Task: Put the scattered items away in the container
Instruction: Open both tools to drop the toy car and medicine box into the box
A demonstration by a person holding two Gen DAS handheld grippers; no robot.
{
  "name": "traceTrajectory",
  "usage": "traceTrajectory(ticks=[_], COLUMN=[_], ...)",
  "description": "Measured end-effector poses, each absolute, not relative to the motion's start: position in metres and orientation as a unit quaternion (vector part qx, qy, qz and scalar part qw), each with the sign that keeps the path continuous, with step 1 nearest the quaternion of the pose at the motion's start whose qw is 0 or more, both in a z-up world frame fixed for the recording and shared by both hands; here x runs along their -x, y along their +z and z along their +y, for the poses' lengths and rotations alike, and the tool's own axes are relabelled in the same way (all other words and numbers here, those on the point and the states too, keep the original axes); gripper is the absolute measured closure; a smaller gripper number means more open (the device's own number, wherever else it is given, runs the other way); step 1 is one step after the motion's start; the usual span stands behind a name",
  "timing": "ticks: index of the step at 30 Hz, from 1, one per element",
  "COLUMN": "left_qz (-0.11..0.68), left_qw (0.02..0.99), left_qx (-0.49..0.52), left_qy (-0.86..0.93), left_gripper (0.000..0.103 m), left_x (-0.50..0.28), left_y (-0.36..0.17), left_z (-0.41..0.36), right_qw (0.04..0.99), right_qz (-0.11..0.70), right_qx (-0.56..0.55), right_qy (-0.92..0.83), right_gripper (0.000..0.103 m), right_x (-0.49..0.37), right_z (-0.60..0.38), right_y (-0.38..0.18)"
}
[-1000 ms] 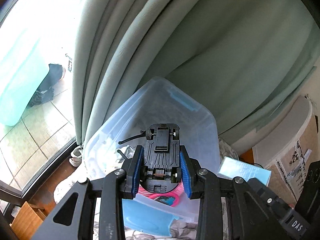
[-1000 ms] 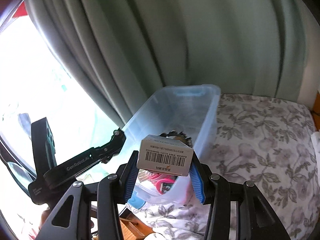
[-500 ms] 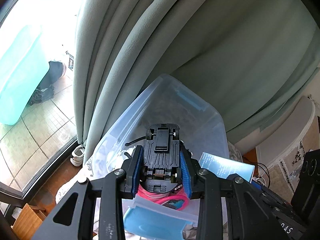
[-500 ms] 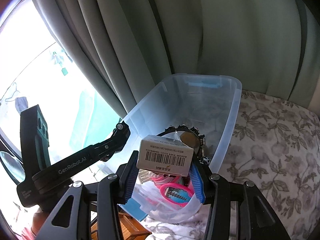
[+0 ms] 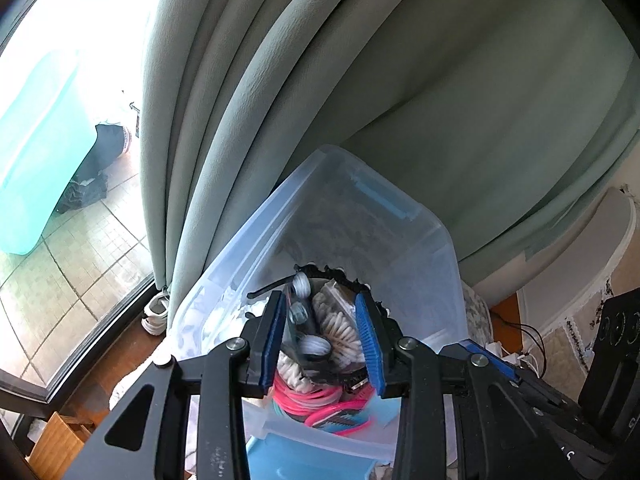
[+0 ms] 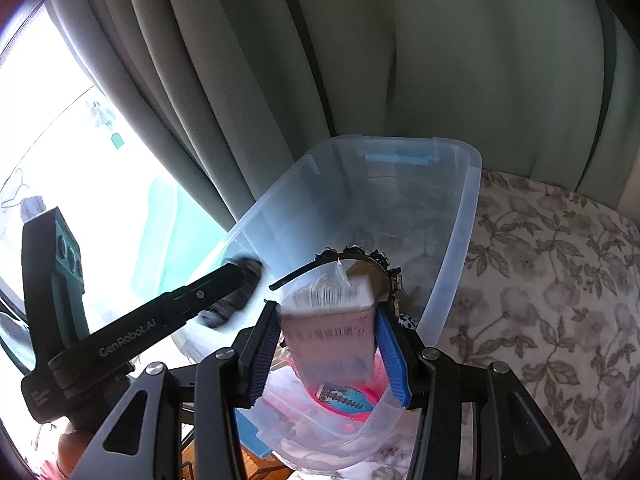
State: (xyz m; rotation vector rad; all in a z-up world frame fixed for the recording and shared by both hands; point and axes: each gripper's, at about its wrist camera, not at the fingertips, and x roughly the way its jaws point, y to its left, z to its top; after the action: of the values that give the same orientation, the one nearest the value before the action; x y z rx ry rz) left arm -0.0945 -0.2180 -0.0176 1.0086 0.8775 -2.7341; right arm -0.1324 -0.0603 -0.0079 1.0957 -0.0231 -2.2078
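Fingers (image 5: 274, 340) of the left gripper (image 5: 319, 296), black with ribbed blue pads, stand spread apart, and the black plastic toy car (image 5: 305, 334) sits loose in the gap between them, tipped on its side so that its pale round wheels face up; it leans close to the left pad and stands clear of the right one. Directly beneath and ahead of this gripper lies the container (image 5: 440, 248), a translucent rectangular bin with a rolled rim and blue latches. Inside it, just under the fingertips, are a clear bag of white cotton swabs (image 5: 340, 326), a curved black headband (image 5: 320, 271) with a scalloped edge, a tangle of thin pink elastic rings (image 5: 308, 396) and a pink oval comb (image 5: 340, 420) nearer the gripper's base. The right gripper (image 6: 326, 305) also hangs over the near end of the container (image 6: 468, 208) with its jaws parted; the cardboard box (image 6: 332, 340) with a printed barcode is between the blue pads, smeared by motion blur, narrower than the gap and seemingly free of both pads. Below it the toothed pink comb (image 6: 344, 396) shows through the clear wall. To the left of the right gripper, the left gripper's black arm reaches to the container's side wall, its tip blurred. To the right spreads a bed (image 6: 560, 280) in matte floral fabric, and beyond both grippers hangs a heavy grey-green curtain (image 5: 400, 80) in deep soft folds.
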Motion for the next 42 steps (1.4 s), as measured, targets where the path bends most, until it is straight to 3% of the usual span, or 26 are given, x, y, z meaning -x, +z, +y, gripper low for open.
traceTrajectory(ticks=[1, 11, 22, 42], left_qz=[0.288, 0.284, 0.261, 0.162], left_qw=[0.049, 0.043, 0.042, 0.007], left_qx=[-0.330, -0.330, -0.341, -0.344], left_qy=[-0.898, -0.899, -0.902, -0.925], left_gripper=[0.052, 0.040, 0.026, 0.015], left_x=[0.095, 0.096, 0.089, 0.068], left_y=[-0.019, -0.014, -0.007, 0.018], left_z=[-0.217, -0.214, -0.206, -0.139], right_qw=[0.331, 0.322, 0.320, 0.275], right_qz=[-0.007, -0.006, -0.011, -0.053], right_qx=[-0.419, -0.423, -0.424, -0.429], right_qy=[-0.846, -0.847, -0.847, -0.859], right_gripper=[0.052, 0.050, 0.039, 0.032], right_x=[0.133, 0.133, 0.122, 0.104], right_z=[-0.061, -0.057, -0.046, 0.023], right_y=[-0.008, -0.007, -0.001, -0.002])
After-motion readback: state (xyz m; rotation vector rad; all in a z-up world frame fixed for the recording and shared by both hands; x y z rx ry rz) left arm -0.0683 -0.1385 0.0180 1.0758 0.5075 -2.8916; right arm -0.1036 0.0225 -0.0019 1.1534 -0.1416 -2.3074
